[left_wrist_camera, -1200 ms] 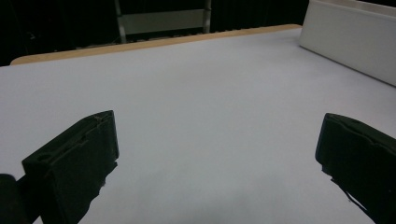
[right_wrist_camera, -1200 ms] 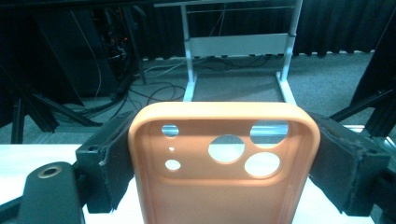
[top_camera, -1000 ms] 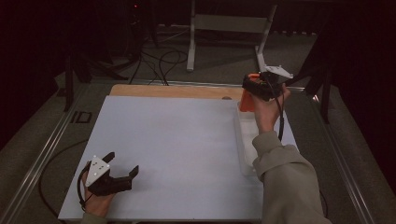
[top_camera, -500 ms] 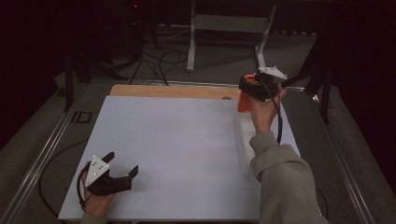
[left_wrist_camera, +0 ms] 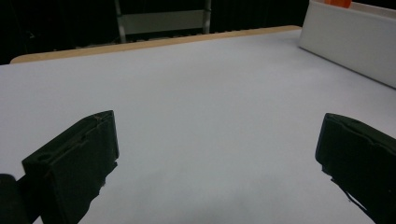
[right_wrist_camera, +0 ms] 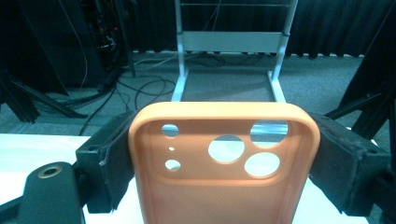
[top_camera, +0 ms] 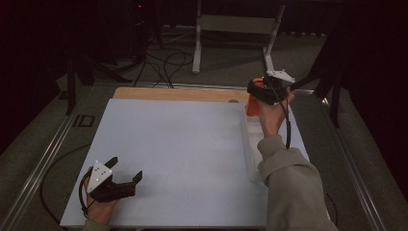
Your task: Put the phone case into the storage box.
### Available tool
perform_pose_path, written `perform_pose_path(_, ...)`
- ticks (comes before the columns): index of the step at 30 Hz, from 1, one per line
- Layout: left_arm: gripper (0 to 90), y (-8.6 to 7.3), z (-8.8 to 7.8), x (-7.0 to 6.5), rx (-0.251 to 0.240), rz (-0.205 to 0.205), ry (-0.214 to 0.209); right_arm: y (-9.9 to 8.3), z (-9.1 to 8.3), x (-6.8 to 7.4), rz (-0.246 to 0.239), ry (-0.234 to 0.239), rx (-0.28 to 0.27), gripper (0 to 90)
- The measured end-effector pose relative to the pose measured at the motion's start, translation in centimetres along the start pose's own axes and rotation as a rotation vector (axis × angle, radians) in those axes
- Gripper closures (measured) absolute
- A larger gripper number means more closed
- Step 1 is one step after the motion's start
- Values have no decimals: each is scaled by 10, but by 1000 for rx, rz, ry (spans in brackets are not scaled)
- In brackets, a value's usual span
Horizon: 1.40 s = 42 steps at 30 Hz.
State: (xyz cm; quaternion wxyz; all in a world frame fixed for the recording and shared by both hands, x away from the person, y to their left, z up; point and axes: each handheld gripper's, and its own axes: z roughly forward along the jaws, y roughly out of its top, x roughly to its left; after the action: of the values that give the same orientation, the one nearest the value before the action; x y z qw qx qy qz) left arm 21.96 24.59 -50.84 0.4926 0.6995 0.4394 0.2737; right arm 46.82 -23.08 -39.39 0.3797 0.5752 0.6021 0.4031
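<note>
An orange phone case [right_wrist_camera: 224,186] with round camera holes stands upright between my right gripper's [right_wrist_camera: 223,163] padded jaws, which are shut on its two sides. In the high view the right gripper [top_camera: 260,91] is raised over the table's far right corner, with the orange case [top_camera: 251,107] hanging below it. My left gripper [top_camera: 126,173] rests on the white table top [top_camera: 183,144] near the front left corner. It is open, and nothing lies between its jaws [left_wrist_camera: 215,158].
A long white tray [top_camera: 249,144] runs along the right side of the table, under the right forearm; its wall [left_wrist_camera: 345,37] also appears in the left gripper view. A wooden strip [top_camera: 178,94] borders the far edge. A metal stand [right_wrist_camera: 231,42] and cables lie on the floor beyond.
The right gripper has drifted slightly left with the orange case in it. The left gripper has not moved.
</note>
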Motion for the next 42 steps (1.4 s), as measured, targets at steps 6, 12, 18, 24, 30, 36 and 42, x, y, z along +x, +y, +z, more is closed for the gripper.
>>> perform_pose_path(6, 3, 0, 1, -1, 4, 3, -1, -13, 7, -10, 53, 4, 28, 157)
perform_pose_path(12, 4, 0, 1, -1, 8, 6, -1, -18, 11, -16, 62, 5, 43, 156)
perform_pose_path(18, 4, 0, 1, -1, 5, 4, -1, -22, 15, -15, 62, 27, 67, 154)
perform_pose_path(24, 3, 0, 1, 0, 4, 4, 1, -26, 16, -12, 53, 27, 80, 153)
perform_pose_path(30, 3, 0, 1, -1, 4, 5, 1, -32, 19, -11, 54, 25, 94, 152)
perform_pose_path(36, 4, 0, 1, -1, 8, 8, 2, -36, 20, -11, 44, 19, 106, 152)
perform_pose_path(42, 3, 0, 1, -1, 6, 8, 0, -38, 22, -11, 38, 20, 114, 151)
